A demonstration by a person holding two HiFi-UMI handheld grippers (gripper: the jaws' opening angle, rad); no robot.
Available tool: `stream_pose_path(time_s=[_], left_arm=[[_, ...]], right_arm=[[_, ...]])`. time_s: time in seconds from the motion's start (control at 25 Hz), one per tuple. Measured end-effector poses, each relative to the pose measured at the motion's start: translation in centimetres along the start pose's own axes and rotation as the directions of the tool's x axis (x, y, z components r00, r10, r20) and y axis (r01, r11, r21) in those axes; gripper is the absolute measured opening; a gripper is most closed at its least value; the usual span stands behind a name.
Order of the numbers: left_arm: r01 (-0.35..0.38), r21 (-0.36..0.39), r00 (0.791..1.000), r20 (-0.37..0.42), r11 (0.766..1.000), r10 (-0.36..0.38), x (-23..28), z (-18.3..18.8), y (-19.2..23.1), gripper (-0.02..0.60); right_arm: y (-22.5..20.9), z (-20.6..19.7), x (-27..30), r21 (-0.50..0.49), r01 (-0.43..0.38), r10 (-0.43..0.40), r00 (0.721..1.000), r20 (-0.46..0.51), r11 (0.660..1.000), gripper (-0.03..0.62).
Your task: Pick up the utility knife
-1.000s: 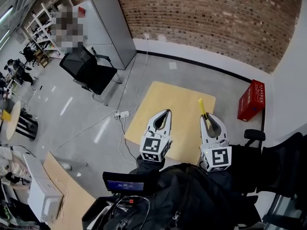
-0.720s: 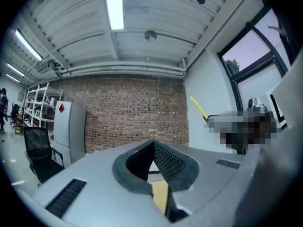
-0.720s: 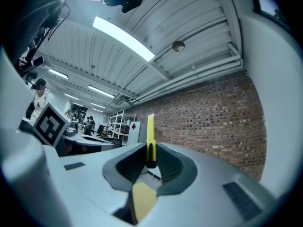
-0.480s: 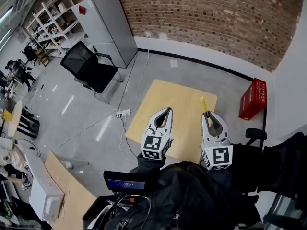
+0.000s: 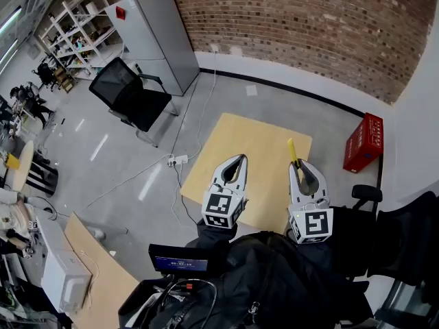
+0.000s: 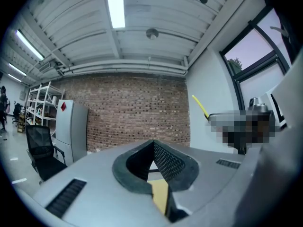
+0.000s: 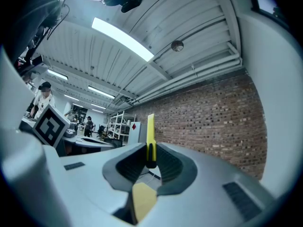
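- The left tongs (image 5: 237,159) and the right tongs (image 5: 300,163) are side by side over the near edge of the bench (image 5: 250,142).
- The utility knife (image 5: 291,149) sits between the right tongs' jaws.
- A crate (image 5: 364,142) stands right of the bench, a chair (image 5: 130,98) far to its left.

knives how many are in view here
1. The yellow knife is clamped in the right gripper, pointing out over the table. The left gripper is shut on nothing. Others could be hidden behind the person.
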State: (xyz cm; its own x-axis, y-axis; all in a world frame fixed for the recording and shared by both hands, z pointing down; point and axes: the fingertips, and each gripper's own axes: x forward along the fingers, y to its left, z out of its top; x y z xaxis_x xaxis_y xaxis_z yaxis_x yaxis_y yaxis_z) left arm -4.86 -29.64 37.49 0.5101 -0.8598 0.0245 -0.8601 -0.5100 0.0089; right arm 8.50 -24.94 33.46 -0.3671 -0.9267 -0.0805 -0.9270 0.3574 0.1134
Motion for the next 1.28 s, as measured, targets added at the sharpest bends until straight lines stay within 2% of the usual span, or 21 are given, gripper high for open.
stream_pose_path(time_s=[1.28], left_arm=[[0.009,-0.013,1.0,-0.015,1.0,-0.009,0.03,-0.65,-0.38,0.0]], right_arm=[[0.01,-0.34,-0.36,0.004,0.004,-0.004,1.0,-0.009,1.0,0.067]])
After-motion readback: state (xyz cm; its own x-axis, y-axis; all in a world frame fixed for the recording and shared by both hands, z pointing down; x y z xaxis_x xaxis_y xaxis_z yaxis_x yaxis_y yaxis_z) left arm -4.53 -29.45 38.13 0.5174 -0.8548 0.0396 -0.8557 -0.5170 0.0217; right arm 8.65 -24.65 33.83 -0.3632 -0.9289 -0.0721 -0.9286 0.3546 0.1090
